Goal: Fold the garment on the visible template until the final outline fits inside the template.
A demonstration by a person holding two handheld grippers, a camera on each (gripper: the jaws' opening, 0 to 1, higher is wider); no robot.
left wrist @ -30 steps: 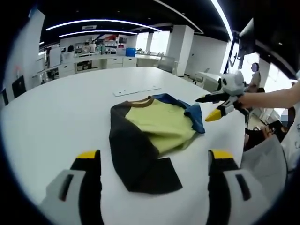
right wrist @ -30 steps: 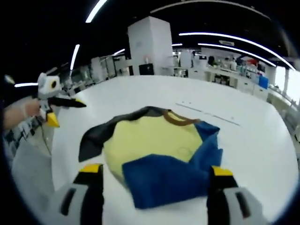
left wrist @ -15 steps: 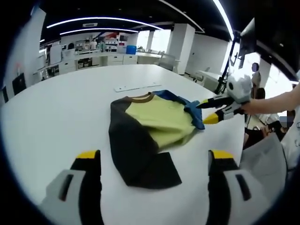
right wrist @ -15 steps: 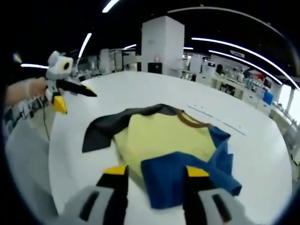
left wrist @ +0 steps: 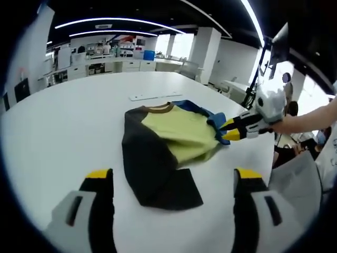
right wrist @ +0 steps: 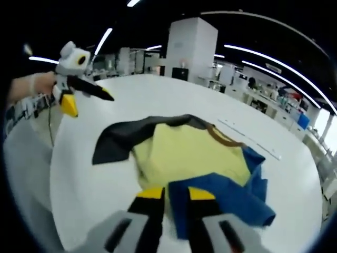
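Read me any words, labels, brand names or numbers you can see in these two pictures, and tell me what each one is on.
None can be read.
The garment shows plain colour blocks, no print.
The white strip on the table is too small to read.
Background shelves are blurred.

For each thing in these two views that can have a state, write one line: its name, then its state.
Garment: lying on the white table, partly folded, dark sleeve spread out, blue sleeve folded over the yellow body.
Right gripper: jaws nearly shut on the blue sleeve edge.
Left gripper: open, above the table, holding nothing.
White strip: flat on the table beyond the collar.
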